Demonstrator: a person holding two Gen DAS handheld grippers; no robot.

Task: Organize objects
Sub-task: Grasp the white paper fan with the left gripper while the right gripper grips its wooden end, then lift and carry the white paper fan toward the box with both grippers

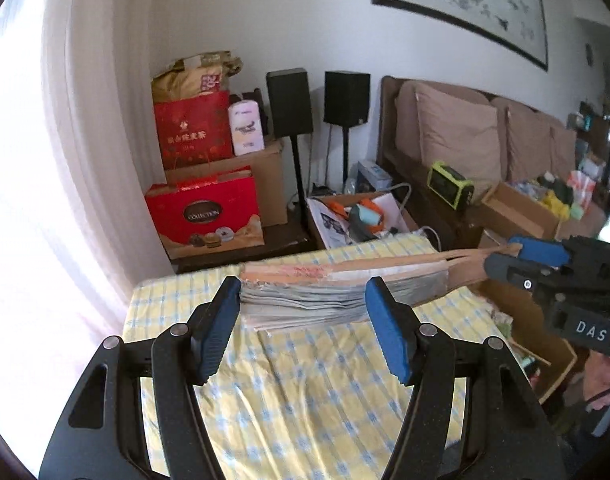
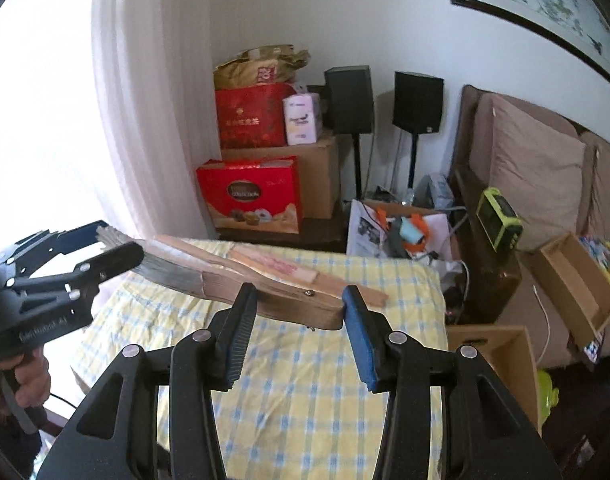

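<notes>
1. A folded hand fan (image 2: 241, 276), with wooden ribs and grey pleated paper, is held level in the air above the checked yellow tablecloth (image 2: 313, 392).
2. The left gripper (image 1: 303, 304) clamps the pleated paper end between its blue pads (image 1: 389, 320), jaws at middling width.
3. The right gripper (image 2: 297, 316) pinches the wooden pivot end, jaws narrower.
4. Beyond the fan stand red gift boxes (image 1: 207, 216), two black speakers (image 1: 289, 102) and a sofa (image 1: 465, 136) to its right.
</notes>
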